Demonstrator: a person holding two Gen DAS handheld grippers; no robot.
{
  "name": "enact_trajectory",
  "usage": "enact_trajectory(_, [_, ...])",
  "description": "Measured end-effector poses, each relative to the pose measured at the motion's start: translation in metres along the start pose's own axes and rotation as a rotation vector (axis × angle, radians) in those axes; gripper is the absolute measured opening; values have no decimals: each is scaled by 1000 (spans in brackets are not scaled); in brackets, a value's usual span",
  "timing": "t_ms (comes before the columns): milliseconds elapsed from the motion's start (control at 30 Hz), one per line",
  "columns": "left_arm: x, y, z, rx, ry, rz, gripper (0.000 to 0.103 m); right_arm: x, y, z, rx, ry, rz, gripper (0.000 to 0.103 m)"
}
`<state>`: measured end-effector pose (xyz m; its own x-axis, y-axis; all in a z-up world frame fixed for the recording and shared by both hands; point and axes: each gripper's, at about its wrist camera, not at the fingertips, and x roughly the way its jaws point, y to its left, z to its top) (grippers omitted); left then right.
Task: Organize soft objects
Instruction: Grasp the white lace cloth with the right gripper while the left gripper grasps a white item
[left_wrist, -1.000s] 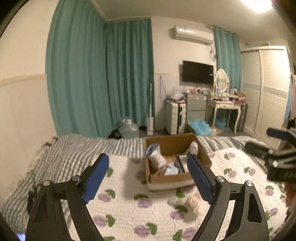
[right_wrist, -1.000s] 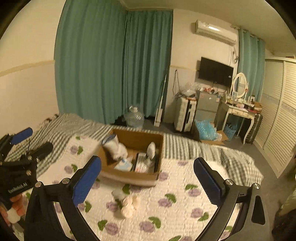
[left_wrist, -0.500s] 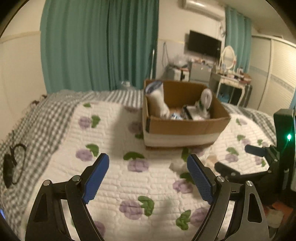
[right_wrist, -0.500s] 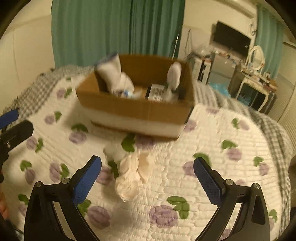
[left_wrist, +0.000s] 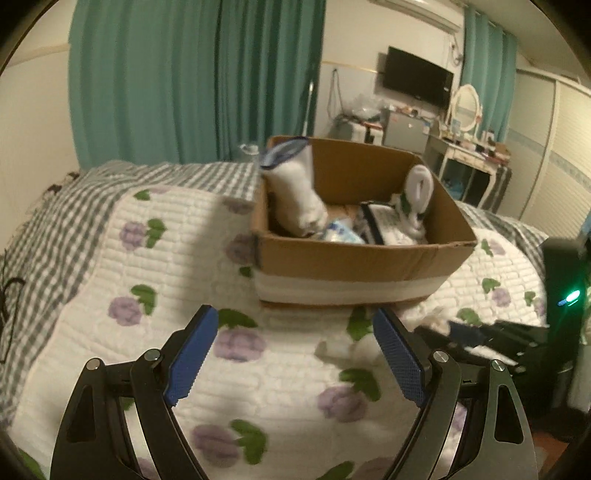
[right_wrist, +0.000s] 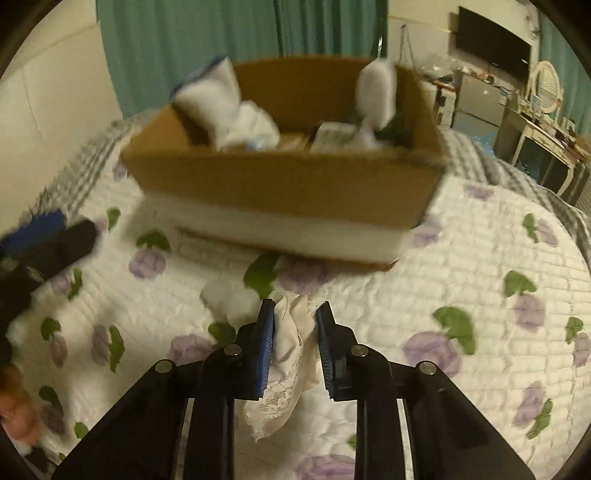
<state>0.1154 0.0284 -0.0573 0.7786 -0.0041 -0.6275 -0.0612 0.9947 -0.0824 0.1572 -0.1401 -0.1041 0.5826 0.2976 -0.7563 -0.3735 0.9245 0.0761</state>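
Lace-trimmed white cloth (right_wrist: 291, 354) is clamped in the right gripper (right_wrist: 294, 314), the cardboard box (right_wrist: 280, 184) just beyond; the left gripper (left_wrist: 295, 354) is held spread, empty.

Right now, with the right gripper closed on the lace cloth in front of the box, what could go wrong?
1. The right gripper pinches only a fold of the lace cloth; its loose end hangs free and may catch on the cardboard box wall.
2. A white soft piece lies beside the cloth and may be dragged along.
3. The left gripper is open close by, so the two could collide.
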Motion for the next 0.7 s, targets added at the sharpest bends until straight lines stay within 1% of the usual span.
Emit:
enact_trajectory(67, [8, -11, -2, 1, 17, -4, 87, -12, -13, 2, 22, -33, -24, 22])
enact_trajectory(133, [19, -21, -7, 6, 54, -11, 87, -21, -26, 1, 30, -55, -73, 22])
enact_trajectory(200, [33, -32, -17, 9, 93, -35, 85, -25, -39, -2, 58, -61, -90, 22])
enact_trajectory(300, [46, -44, -26, 45, 123, -44, 85, -23, -54, -4, 106, -55, -85, 22])
enact_trajectory(400, [60, -51, -33, 85, 135, -17, 85, -19, -59, -4, 118, -49, -81, 22])
enact_trajectory(500, [74, -50, -37, 87, 158, -17, 85, -13, -54, -7, 108, -43, -70, 22])
enact_trajectory(633, [88, -47, -45, 87, 183, -35, 84, -7, -51, -9, 100, -33, -59, 22])
enact_trajectory(700, [94, -44, -50, 83, 202, -43, 77, -6, -51, -9, 101, -31, -56, 22])
